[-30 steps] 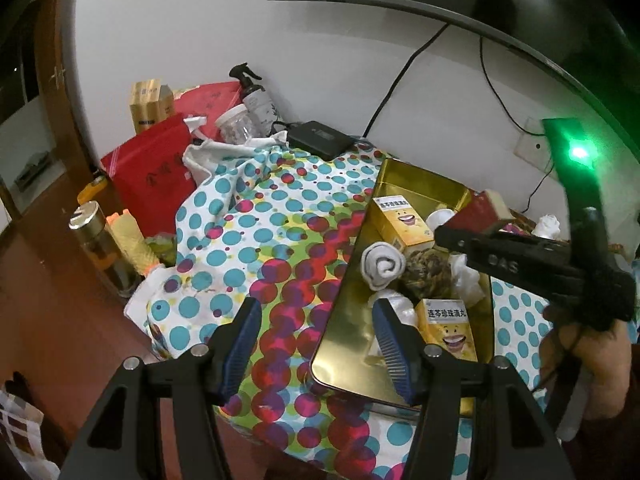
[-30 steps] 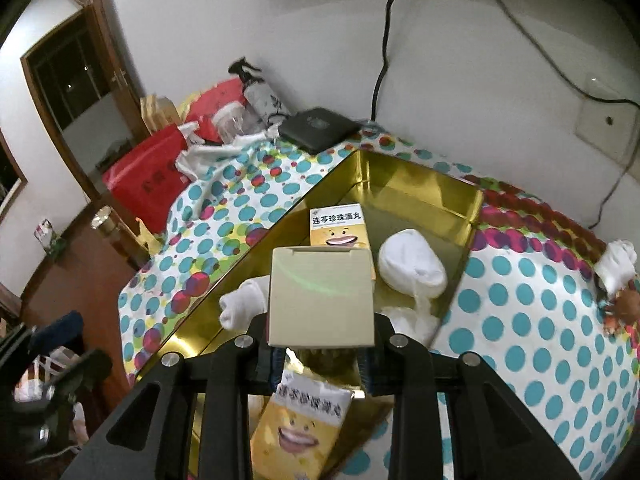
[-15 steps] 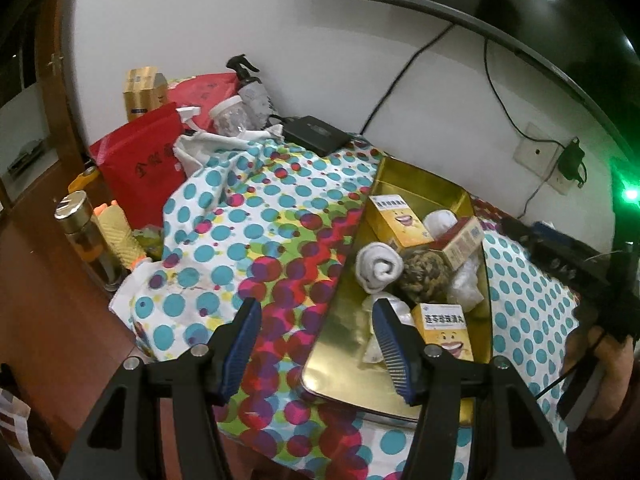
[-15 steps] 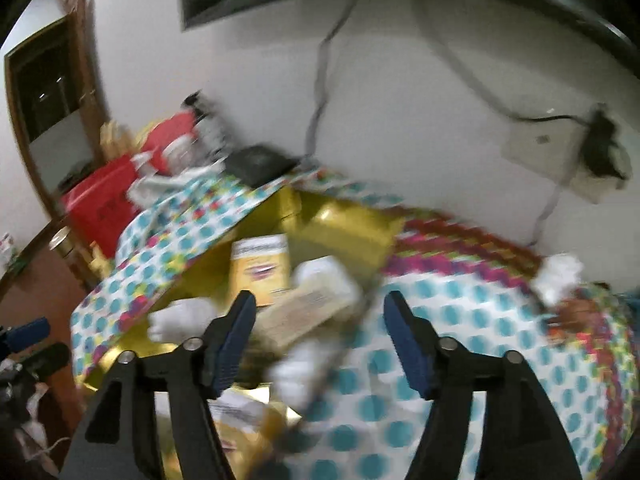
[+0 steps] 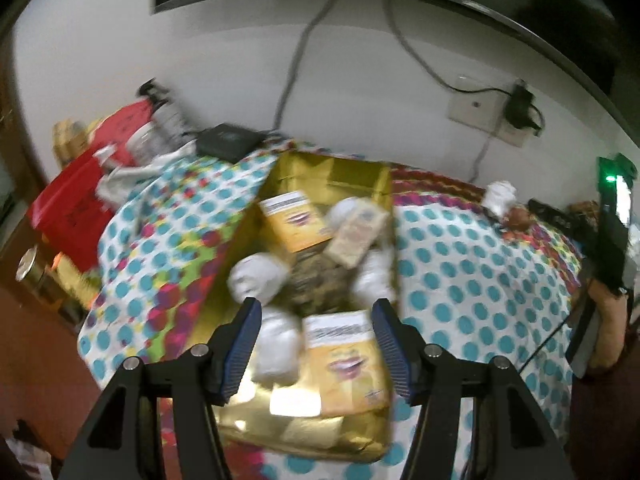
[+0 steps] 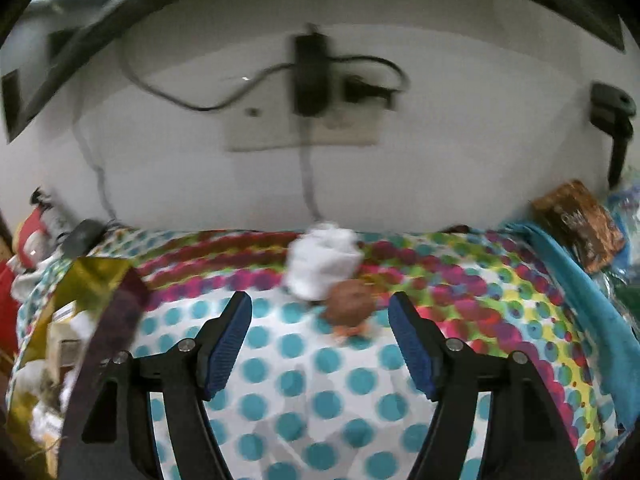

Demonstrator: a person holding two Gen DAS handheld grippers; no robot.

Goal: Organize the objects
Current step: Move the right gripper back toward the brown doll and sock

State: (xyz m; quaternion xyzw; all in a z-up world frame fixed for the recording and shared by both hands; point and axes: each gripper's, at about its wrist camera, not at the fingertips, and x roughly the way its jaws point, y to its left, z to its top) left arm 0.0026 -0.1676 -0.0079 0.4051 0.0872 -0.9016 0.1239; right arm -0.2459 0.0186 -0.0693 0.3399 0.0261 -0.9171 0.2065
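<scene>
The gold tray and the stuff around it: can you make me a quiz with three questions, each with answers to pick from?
1. Where does the small brown ball lie?
A. in the gold tray
B. on the dotted cloth, beside the white roll
C. on the floor

2. What colour are the big dots on the cloth in front of the right gripper?
A. teal
B. black
C. orange

3. What is between the right gripper's blue pads?
A. a yellow box
B. a white roll
C. nothing

Answers: 1 B, it sits on the cloth against the white roll, outside the gold tray. 2 A, teal dots on white. 3 C, the jaws stand apart with only cloth behind them.
</scene>
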